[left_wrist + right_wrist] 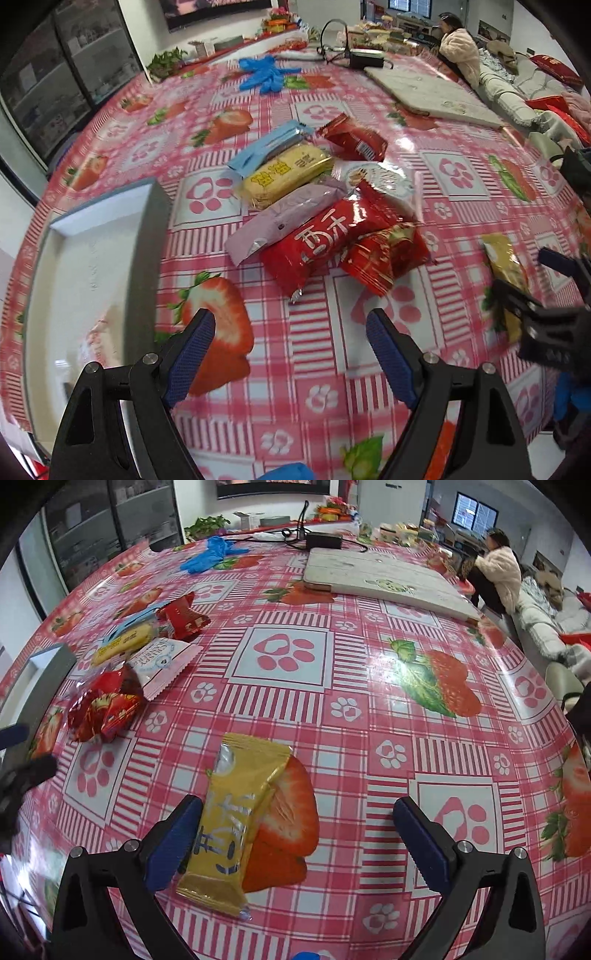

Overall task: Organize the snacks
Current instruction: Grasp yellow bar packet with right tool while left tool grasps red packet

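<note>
A pile of snack packets lies mid-table: a large red packet (pixel 325 243), a red-gold one (pixel 384 254), a lilac one (pixel 284 218), a yellow one (pixel 288 173), a blue one (pixel 266 146) and a far red one (pixel 354 138). My left gripper (pixel 290 332) hangs open over bare tablecloth just short of the pile, holding nothing. A white tray with grey walls (pixel 147 229) sits to its left. My right gripper (pixel 297 808) is open around a gold packet (pixel 236 812) lying flat on the cloth. The packet rests beside the left finger (pixel 177 834), far from the right one.
Blue gloves (pixel 266 74), a black power adapter (pixel 365 59) with cables and a white flat mat (pixel 432 92) lie toward the far side of the strawberry-print table (pixel 288 653). A person in a pale coat (pixel 458 44) sits beyond the table. The table's right edge drops off near a sofa.
</note>
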`<state>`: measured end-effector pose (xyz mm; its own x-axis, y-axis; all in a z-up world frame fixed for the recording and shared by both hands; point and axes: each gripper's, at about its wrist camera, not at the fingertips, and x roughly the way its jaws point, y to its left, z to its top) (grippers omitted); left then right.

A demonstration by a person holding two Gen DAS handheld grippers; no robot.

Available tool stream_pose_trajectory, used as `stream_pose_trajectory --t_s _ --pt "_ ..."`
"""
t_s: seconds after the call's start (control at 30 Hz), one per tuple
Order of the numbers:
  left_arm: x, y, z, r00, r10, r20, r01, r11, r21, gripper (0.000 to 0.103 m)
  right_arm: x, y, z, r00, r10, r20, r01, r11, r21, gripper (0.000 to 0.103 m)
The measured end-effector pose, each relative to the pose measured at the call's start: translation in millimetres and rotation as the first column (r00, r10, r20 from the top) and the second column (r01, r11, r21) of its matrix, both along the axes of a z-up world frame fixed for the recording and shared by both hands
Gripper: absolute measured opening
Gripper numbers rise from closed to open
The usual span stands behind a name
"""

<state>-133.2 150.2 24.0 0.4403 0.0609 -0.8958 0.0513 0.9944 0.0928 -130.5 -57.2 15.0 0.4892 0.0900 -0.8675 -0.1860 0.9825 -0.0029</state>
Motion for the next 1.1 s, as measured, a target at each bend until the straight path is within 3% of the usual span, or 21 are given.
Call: stream_pose_trajectory --t_s 0.17,0.4,0.5,0.6,0.63,0.67,0.8,0.9,0.97,1.03,1.07,1.1 --pt "18.6 7.7 -13.3 0.998 0.05 -0.045 -0.053 0.997 -0.062 0.087 -4.9 -0.4 2.6 1.0 -0.004 0.025 0.004 1.0 0.007 0.103" --pt "42.8 -14.5 -12.1 0.999 -0.035 -0.015 0.035 0.999 -0.005 0.085 -7.0 -2.0 2.0 0.999 0.0 0.042 0.0 1.0 0.01 0.103" --pt "49.1 -21.5 -10.7 0.998 -0.055 -0.001 0.055 0.998 -0.009 0.07 -7.8 -1.9 1.6 0.999 0.001 0.045 -0.001 1.0 0.01 0.103" --pt "46.2 -20.1 -9.2 0.999 -0.047 -0.001 0.047 0.997 -0.065 0.039 -6.1 -1.5 1.7 0.999 0.002 0.032 -0.002 1.0 0.008 0.103" --pt "41.9 -20.2 -8.7 0.999 -0.041 0.007 0.041 0.998 -0.052 0.028 -4.6 -1.1 2.0 1.0 0.002 0.02 -0.002 1.0 0.006 0.103" --pt "37.5 -20.6 -8.2 0.999 -0.042 0.013 0.043 0.998 -0.045 0.024 -2.9 -0.7 2.4 1.0 0.001 0.005 -0.001 1.0 0.004 0.103" --pt "3.2 -12.4 -8.7 0.999 0.008 0.037 -0.007 0.999 -0.031 0.023 1.7 1.2 3.3 1.0 -0.008 -0.025 0.008 1.0 -0.001 0.102" --pt "-30.0 -5.1 -8.4 0.998 0.053 0.041 -0.051 0.998 -0.043 0.023 -2.5 6.9 7.7 1.0 0.022 -0.004 -0.022 1.0 0.002 0.082" --pt "-47.9 -1.8 -7.7 0.996 0.076 0.046 -0.073 0.996 -0.056 0.025 -4.9 11.7 11.0 0.999 0.051 0.002 -0.051 0.999 0.004 0.054" --pt "-58.9 1.9 -7.3 0.994 0.094 0.05 -0.09 0.994 -0.061 0.037 -7.4 14.8 13.3 0.997 0.074 0.0 -0.074 0.997 0.007 0.037" --pt "-61.2 3.1 -6.9 0.994 0.092 0.053 -0.089 0.994 -0.059 0.043 -8.7 14.7 13.6 0.997 0.081 -0.004 -0.081 0.997 0.012 0.037" --pt "-63.5 4.8 -6.2 0.994 0.088 0.061 -0.084 0.995 -0.054 0.057 -10.4 13.1 13.7 0.996 0.086 -0.007 -0.086 0.996 0.021 0.037"
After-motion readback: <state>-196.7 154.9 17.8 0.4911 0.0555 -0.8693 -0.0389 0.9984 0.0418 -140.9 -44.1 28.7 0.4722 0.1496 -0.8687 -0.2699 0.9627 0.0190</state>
